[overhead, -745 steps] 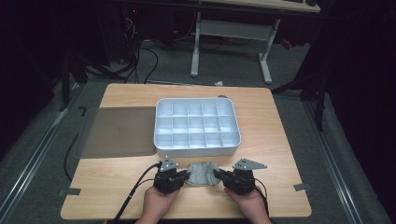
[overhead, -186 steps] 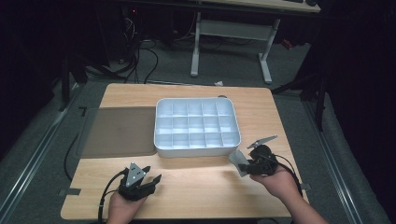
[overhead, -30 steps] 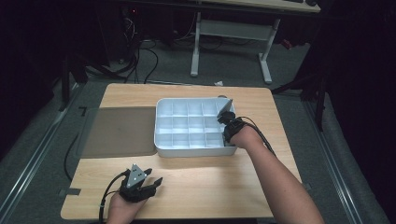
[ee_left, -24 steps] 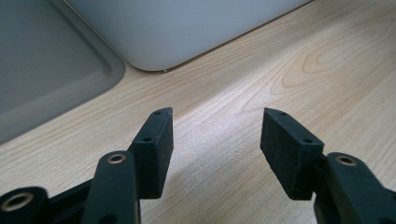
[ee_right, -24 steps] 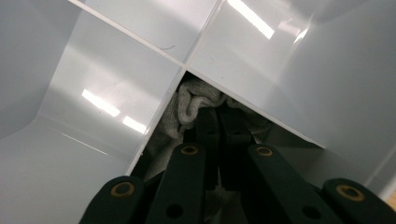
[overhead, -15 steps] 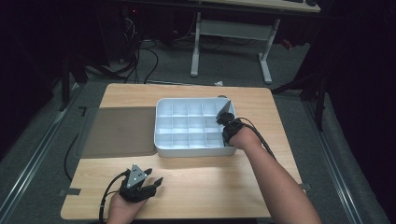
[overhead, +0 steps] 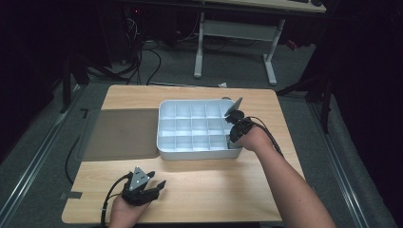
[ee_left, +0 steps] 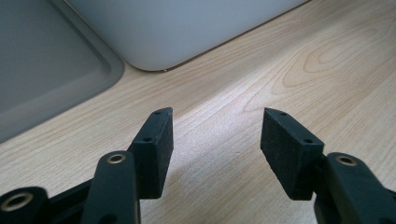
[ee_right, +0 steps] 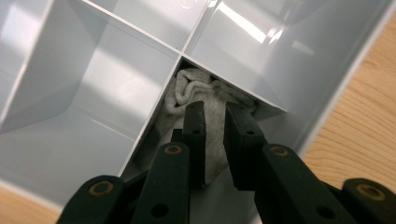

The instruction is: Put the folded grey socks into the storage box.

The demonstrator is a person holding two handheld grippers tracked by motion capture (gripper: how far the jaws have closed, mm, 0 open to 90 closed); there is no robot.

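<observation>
On the wooden table (overhead: 199, 190) in the dark room, your right gripper (ee_right: 214, 116) has carried the grey sock (ee_right: 196, 91) into the white tray's (overhead: 164, 126) near right corner compartment; the drop looks nearly done. Its jaws have just been parting slightly, sock between them. Your left gripper (ee_left: 215, 135) rests open, holding nothing

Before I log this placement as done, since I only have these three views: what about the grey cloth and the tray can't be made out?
- Grey cloth, right gripper view: its near part is hidden behind the right gripper; whether the pads still pinch it is unclear.
- High view: the cloth's compartment in the white tray is covered by the right gripper and hand.
- Left gripper view: the tray's wall is cut off by the top edge.
</observation>
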